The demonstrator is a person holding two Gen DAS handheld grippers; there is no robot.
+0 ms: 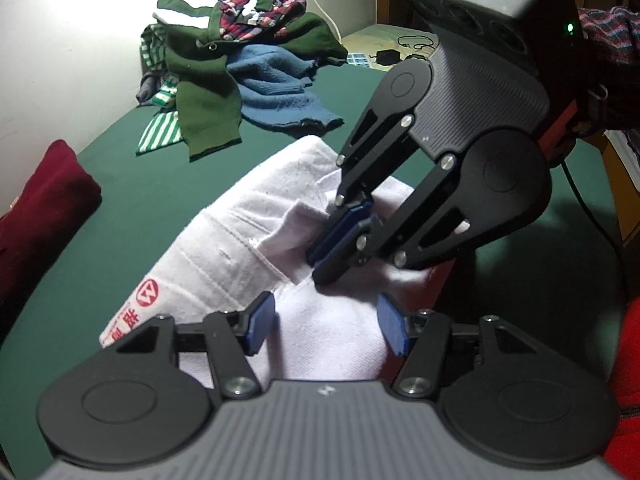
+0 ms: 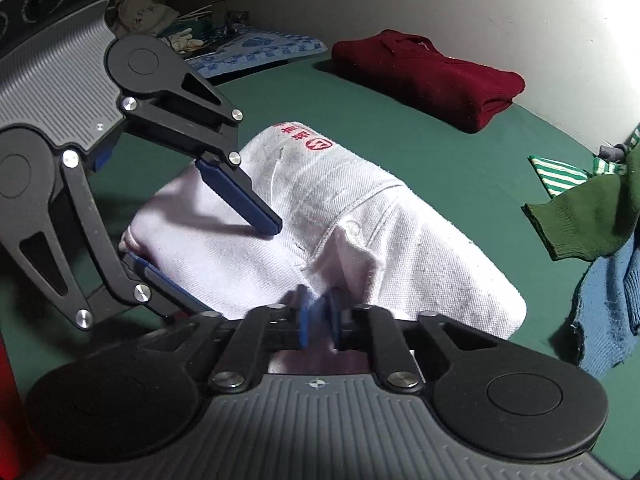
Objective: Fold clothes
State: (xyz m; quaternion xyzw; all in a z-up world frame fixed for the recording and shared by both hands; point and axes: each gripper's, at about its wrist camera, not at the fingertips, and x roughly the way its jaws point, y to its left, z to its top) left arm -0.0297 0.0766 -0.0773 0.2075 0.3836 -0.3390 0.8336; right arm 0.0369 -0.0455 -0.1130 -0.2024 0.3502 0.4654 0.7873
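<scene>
A green felt-like table (image 1: pixel 132 184) spreads under everything. On it, at the centre of both views, lies the white garment (image 1: pixel 224 240), a coarse twill folded into a thick oblong with stitched seams and a round red logo (image 1: pixel 147 293). At 11 o'clock in the left wrist view sits a loose pile of clothes (image 1: pixel 224 64): dark green knit, fuzzy blue knit, plaid and green-striped pieces. A maroon sweater (image 2: pixel 432 80), folded square, lies at 1 o'clock in the right wrist view. The left gripper (image 1: pixel 326 326) stands partly open, its ribbed blue pads straddling the white cloth without pinching it. The right gripper (image 2: pixel 320 316) is closed, its pads nipping a small fold of the white fabric.
</scene>
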